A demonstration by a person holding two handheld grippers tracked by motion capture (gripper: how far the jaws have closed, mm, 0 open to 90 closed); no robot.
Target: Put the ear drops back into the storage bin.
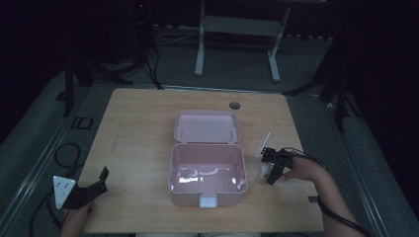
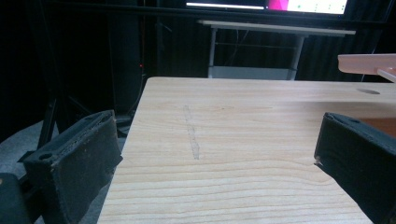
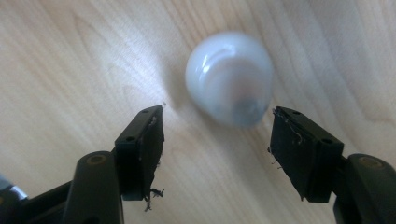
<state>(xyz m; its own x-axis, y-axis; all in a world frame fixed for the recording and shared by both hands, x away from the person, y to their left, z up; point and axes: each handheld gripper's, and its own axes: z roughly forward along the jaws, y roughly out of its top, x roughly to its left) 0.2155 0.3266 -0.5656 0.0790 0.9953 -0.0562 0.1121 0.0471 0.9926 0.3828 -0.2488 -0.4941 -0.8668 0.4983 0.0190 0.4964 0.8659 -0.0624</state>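
Your right claw [image 3: 217, 135] stands wide open, gripping nothing, over a frosted white light bulb [image 3: 229, 79] lying on the table [image 1: 138, 128] right of the open pink box [image 1: 207, 170]; its glass sits just beyond the jaws, unmarked. Your left claw [image 2: 210, 158] gapes empty.

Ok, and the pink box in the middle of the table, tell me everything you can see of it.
The pink box looks like glossy plastic, rectangular with rounded corners. It stands open near the middle of the wooden table: its hinged lid is swung back, away from the person, inner side showing. A pale latch tab sits on the front wall. The inside looks empty, showing just glare. Neither gripper touches it; the right gripper is over a white bulb-like thing to its right.
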